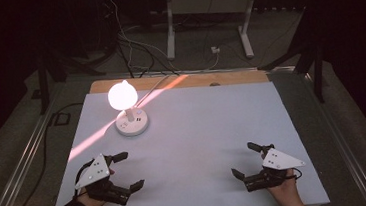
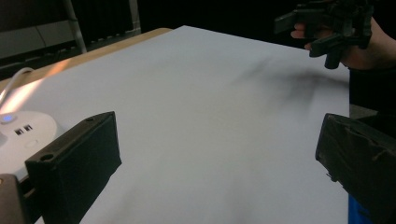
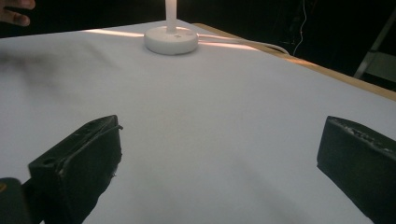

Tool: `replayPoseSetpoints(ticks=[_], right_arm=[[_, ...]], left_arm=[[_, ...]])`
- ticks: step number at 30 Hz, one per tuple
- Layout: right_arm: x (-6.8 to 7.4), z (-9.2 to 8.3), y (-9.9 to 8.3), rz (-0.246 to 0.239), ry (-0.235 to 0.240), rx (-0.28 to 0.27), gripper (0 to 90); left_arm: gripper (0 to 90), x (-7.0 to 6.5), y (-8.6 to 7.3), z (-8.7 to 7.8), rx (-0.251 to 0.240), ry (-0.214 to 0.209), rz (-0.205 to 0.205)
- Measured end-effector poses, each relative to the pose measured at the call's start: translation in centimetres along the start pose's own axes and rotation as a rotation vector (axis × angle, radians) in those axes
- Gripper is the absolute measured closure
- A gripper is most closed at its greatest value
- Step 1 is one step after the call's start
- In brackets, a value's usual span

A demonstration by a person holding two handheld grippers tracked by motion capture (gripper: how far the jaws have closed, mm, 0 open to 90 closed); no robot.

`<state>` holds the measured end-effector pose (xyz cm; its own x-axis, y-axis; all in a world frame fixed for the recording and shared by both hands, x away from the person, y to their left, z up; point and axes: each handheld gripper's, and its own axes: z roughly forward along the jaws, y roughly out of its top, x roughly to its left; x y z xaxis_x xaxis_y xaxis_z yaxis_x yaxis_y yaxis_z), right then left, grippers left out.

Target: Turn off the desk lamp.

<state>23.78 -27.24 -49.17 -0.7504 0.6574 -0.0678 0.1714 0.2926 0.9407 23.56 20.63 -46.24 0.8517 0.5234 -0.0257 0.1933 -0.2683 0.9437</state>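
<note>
A lit lamp (image 1: 122,95) with a glowing round bulb stands on a round white plastic base (image 1: 132,123) at the far left of the matte, pale counter (image 1: 198,131), its white cable running off the far edge. The left tongs (image 1: 129,171) and right tongs (image 1: 243,160) hover near the front edge, well apart, both spread wide and holding nothing. The room around is dark, with what may be a metal frame beyond.

It looks like a lab or test room, kept dark. A plain white sheet (image 1: 200,146) covers a wooden table (image 1: 229,77), lit by one glowing bulb lamp (image 1: 121,95) on a round white socket base (image 1: 132,123). Loose cables (image 1: 131,47) trail over grey carpet, and the white legs of a metal stand (image 1: 208,18) rise behind.
</note>
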Motion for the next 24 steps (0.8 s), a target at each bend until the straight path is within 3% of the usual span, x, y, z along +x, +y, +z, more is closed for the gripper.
replayPoseSetpoints(ticks=[20, 24], right_arm=[[0.0, 0.0, 0.0, 0.005, 0.005, -0.005, 0.0], [0.0, 0.0, 0.0, 0.005, 0.006, -0.005, 0.0]], left_arm=[[0.6, 1.2, 2.3, 2.1, -0.006, 0.042, -0.004], [0.6, 1.6, 2.6, 2.7, -0.002, 0.072, -0.012]])
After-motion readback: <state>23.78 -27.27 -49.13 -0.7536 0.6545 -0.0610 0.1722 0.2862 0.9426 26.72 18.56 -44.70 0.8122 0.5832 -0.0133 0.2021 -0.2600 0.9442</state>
